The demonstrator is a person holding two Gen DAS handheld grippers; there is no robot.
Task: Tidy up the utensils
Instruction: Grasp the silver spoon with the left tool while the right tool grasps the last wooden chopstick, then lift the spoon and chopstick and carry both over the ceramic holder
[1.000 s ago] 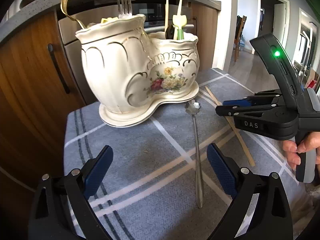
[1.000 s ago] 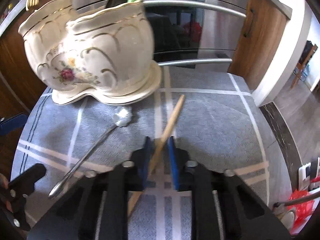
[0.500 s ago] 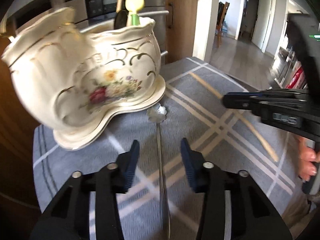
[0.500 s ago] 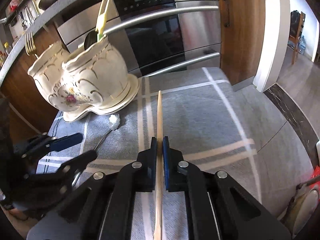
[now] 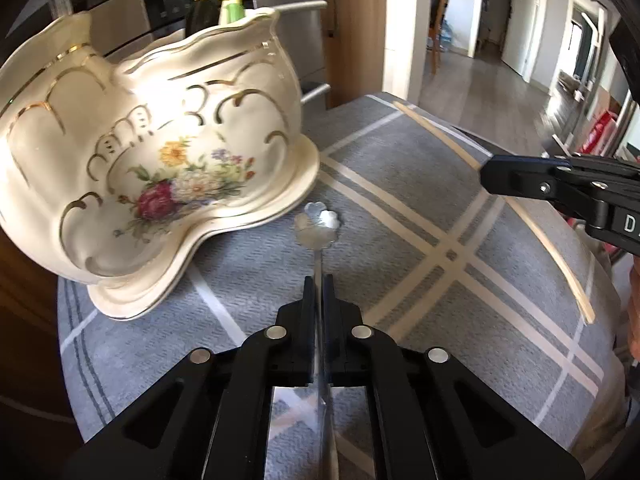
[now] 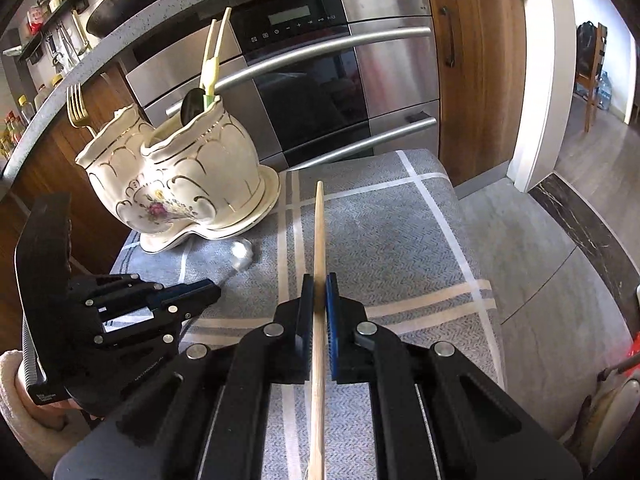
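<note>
My left gripper (image 5: 319, 280) is shut on the thin handle of a silver spoon (image 5: 320, 227) whose flower-shaped bowl points toward the cream floral ceramic utensil holder (image 5: 160, 160). My right gripper (image 6: 319, 280) is shut on a wooden chopstick (image 6: 319, 232) and holds it above the grey plaid cloth (image 6: 380, 240). The chopstick (image 5: 532, 224) and right gripper (image 5: 486, 178) also show at the right of the left wrist view. The holder (image 6: 180, 184) has two compartments with gold forks (image 6: 78, 106), a dark spoon and yellow-green tongs (image 6: 212, 60) standing in them. The left gripper (image 6: 218, 292) shows at lower left.
A steel oven (image 6: 320, 80) with bar handles and wood cabinets (image 6: 480, 80) stand right behind the small cloth-covered table. The table edge drops to grey floor (image 6: 540, 260) on the right. A red bag (image 5: 600, 132) lies on the floor.
My left gripper moved in and closed on the spoon handle. My right gripper lifted the chopstick off the cloth and drew back from the holder.
</note>
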